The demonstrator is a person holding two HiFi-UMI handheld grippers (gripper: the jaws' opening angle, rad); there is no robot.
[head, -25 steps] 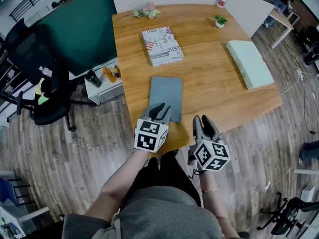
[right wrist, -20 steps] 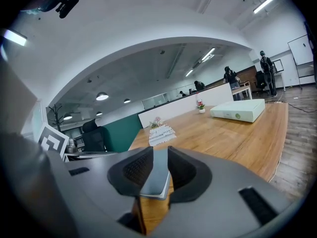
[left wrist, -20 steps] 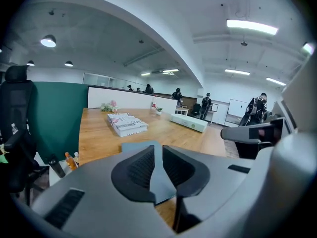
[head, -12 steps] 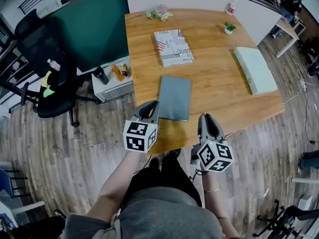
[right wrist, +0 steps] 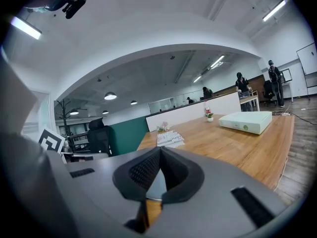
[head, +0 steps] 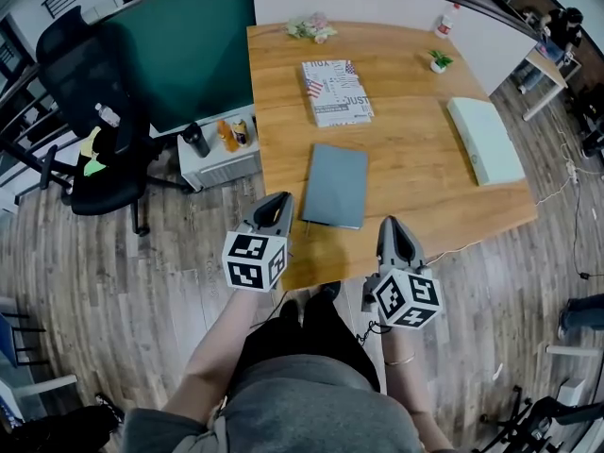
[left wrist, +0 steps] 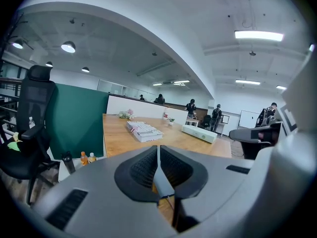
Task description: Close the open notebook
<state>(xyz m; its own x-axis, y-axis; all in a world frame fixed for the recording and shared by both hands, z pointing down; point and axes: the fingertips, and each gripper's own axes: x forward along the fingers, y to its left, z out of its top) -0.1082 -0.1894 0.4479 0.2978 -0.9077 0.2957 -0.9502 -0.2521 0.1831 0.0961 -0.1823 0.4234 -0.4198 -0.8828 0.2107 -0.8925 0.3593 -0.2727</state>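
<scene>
1. The grey notebook lies shut and flat on the table, towards its near-left corner. Its long axis runs away from the person, slightly tilted.
2. Its near short edge sits close to the table's near edge. Bare wood spreads to its right as far as the pale box, and the printed book lies apart beyond it.
3. The left gripper hovers at the table's left edge, just beside the notebook, with its jaws together and empty.
4. The right gripper hovers over the near edge. Its jaws have just closed together on nothing.
</scene>
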